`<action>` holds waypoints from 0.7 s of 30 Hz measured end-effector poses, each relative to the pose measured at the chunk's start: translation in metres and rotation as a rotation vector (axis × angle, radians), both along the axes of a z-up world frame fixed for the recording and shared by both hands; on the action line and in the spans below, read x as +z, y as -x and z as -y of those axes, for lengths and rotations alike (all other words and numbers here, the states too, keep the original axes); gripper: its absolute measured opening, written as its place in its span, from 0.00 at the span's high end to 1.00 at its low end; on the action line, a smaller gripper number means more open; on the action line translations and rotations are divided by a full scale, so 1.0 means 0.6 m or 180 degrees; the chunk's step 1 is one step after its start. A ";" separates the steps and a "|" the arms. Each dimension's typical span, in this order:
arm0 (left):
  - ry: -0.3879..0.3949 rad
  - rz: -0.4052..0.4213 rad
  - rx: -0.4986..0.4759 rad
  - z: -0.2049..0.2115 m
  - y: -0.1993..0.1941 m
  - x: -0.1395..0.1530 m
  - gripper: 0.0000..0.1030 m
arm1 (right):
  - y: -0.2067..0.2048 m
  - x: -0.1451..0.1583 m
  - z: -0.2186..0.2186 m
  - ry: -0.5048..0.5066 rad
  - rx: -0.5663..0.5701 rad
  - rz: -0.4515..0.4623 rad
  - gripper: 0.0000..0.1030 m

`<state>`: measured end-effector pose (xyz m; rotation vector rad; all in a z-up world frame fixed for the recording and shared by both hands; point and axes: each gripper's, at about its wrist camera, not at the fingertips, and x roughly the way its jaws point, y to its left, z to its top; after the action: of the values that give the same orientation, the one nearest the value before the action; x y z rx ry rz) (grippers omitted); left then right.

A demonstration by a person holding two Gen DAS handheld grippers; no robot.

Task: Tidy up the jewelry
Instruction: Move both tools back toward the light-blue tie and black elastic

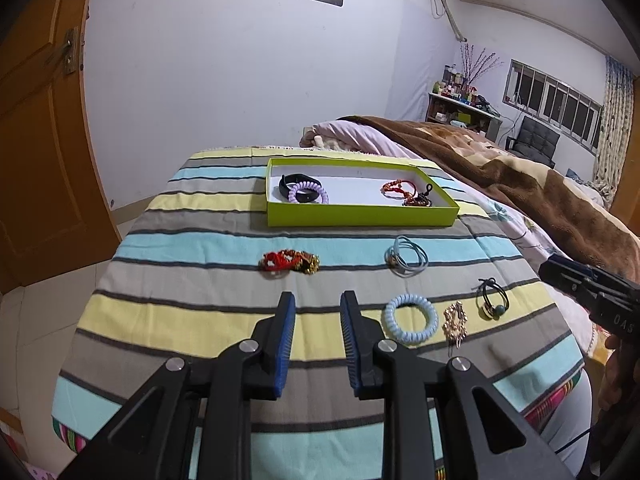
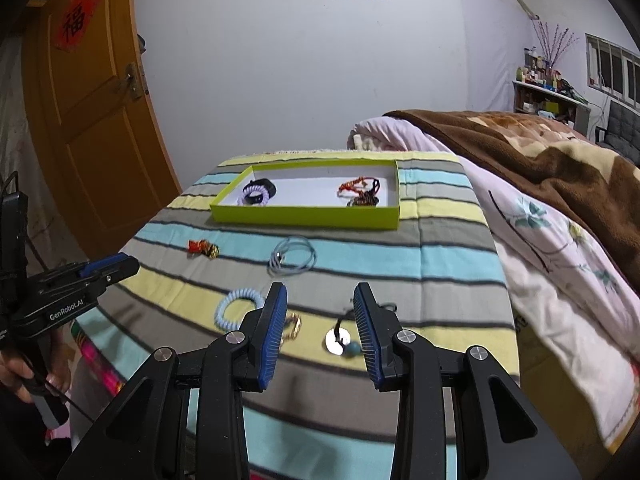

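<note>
Right gripper [image 2: 320,320]: jaws held apart, nothing between them, poised low over the near edge of the striped cloth [image 2: 440,264]. Black hair tie with disc and teal bead [image 2: 340,342]: lying on the cloth directly between and just beyond the blue pads [image 2: 276,332], slightly right of centre, its cord trailing away toward the far right. The right gripper is judged the nearer tool for this item.

Left gripper [image 1: 318,336]: jaws apart, empty, over bare cloth, with the pale blue coil tie [image 1: 410,318] just to its right.

Green tray [image 1: 360,216]: at the far end, already holding several bracelets.

The left wrist view shows the gold ornament [image 1: 456,322] whole, between coil tie and black tie; in the right wrist view it is largely hidden behind the left pad.
</note>
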<state>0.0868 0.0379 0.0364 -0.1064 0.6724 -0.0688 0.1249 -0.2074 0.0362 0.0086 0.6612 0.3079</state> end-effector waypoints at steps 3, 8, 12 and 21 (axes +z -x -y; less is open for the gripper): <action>0.0043 -0.0007 -0.0053 0.005 0.011 -0.005 0.76 | 0.011 -0.007 0.005 0.0010 -0.0014 -0.0025 0.65; 0.0048 -0.0023 -0.0168 0.021 0.013 -0.011 0.76 | 0.015 -0.020 0.015 0.0003 -0.0062 -0.0092 0.65; 0.0049 -0.0048 -0.0210 0.030 0.006 -0.015 0.76 | 0.008 -0.029 0.022 -0.0007 -0.0096 -0.0135 0.65; 0.0075 -0.0201 -0.0383 0.066 -0.027 -0.042 0.76 | -0.013 -0.059 0.017 0.0011 -0.0062 -0.0266 0.65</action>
<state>0.1029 -0.0017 0.0110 -0.0909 0.7410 -0.1896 0.1327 -0.2178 0.0010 0.0246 0.7442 0.2887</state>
